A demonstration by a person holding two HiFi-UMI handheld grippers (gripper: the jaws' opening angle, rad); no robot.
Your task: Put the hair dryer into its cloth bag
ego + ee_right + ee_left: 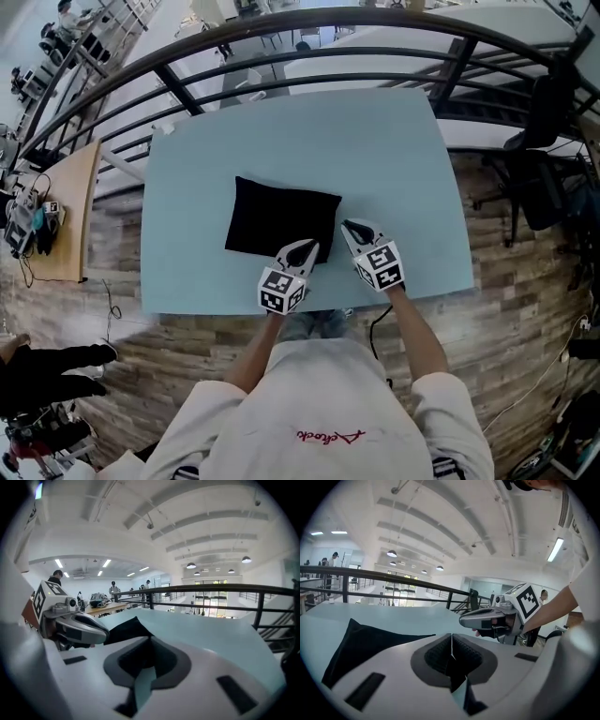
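The black cloth bag (281,220) lies flat on the light blue table (394,159); no hair dryer is in sight. My left gripper (302,251) hangs just over the bag's near right corner, shut and empty. My right gripper (354,230) is beside it, off the bag's right edge, also shut with nothing in it. In the left gripper view the pads (440,654) meet, the bag (365,641) lies ahead to the left and the right gripper (487,618) is close on the right. The right gripper view shows the bag (129,627) behind the left gripper (79,625).
A dark metal railing (281,56) curves past the table's far side. A wooden desk (70,216) with equipment stands to the left, an office chair (544,178) to the right. A person's dark sleeve (56,361) reaches in at the lower left.
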